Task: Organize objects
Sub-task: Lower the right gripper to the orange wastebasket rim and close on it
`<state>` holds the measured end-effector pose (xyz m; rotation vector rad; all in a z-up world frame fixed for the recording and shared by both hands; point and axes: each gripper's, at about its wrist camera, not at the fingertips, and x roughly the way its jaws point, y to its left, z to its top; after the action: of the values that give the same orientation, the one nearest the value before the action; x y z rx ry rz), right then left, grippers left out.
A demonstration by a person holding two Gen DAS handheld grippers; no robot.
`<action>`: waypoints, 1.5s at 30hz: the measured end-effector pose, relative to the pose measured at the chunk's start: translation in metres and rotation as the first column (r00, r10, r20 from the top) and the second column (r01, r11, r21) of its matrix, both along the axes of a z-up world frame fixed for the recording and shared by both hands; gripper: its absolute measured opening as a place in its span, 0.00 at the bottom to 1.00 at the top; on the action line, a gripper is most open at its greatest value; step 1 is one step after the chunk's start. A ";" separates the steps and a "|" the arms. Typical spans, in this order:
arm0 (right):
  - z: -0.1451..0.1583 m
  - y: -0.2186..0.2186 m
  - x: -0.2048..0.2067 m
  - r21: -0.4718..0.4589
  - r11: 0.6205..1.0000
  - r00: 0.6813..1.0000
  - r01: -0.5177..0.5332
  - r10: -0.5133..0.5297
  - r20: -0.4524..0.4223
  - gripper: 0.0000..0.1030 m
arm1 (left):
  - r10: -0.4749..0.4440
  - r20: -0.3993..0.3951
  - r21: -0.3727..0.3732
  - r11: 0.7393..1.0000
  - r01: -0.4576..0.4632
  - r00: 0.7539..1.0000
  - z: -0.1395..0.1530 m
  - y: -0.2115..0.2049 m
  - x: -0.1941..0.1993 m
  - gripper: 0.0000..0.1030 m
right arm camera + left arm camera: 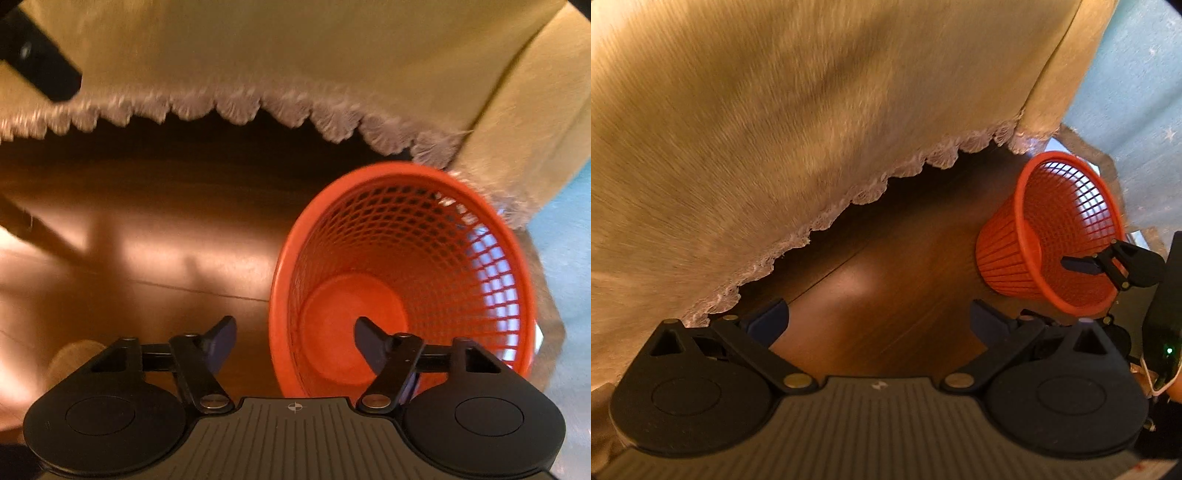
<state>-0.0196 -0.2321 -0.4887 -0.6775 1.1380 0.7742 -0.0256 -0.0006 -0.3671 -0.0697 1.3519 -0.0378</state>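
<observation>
An orange mesh basket [402, 273] stands on the brown wooden floor [147, 236], empty inside. My right gripper [295, 336] is open, straddling the basket's near rim: its right finger is inside the basket, its left finger outside. The basket also shows in the left wrist view [1049, 236] at right, with the right gripper [1108, 264] at its rim. My left gripper [879, 321] is open and empty above the floor, left of the basket.
A yellow-beige bed cover [775, 129] with a white lace hem [849, 199] hangs over the floor behind and left of the basket. A pale blue wall [1137, 92] is at far right. A dark object [37, 62] shows at the upper left of the right wrist view.
</observation>
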 end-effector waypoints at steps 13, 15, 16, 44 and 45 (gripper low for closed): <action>-0.020 -0.010 -0.010 -0.014 0.981 0.978 -0.193 0.193 0.072 0.20 | -0.045 -0.019 -0.021 0.999 0.044 0.999 -0.028 -0.008 0.000 0.98; -0.019 -0.010 -0.011 -0.016 0.978 0.975 -0.208 0.209 0.072 0.12 | -0.048 -0.026 -0.023 0.999 0.047 0.999 -0.025 -0.009 0.000 0.98; -0.017 -0.011 -0.010 -0.015 0.977 0.975 -0.211 0.212 0.071 0.08 | -0.050 -0.027 -0.022 0.999 0.049 0.998 -0.023 -0.010 0.000 0.98; 0.077 -0.013 -0.013 -0.119 0.933 0.923 -0.338 0.354 0.150 0.02 | -0.018 -0.024 -0.006 1.000 0.018 1.000 0.065 -0.025 0.012 0.94; 0.099 -0.013 -0.011 -0.117 0.936 0.925 -0.333 0.348 0.154 0.02 | -0.013 -0.019 -0.008 1.000 0.013 1.000 0.082 -0.026 0.014 0.94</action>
<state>-0.0306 -0.2449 -0.3895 -1.0164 0.9103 0.9424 -0.0112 -0.0264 -0.2852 -0.0680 1.3714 -0.0531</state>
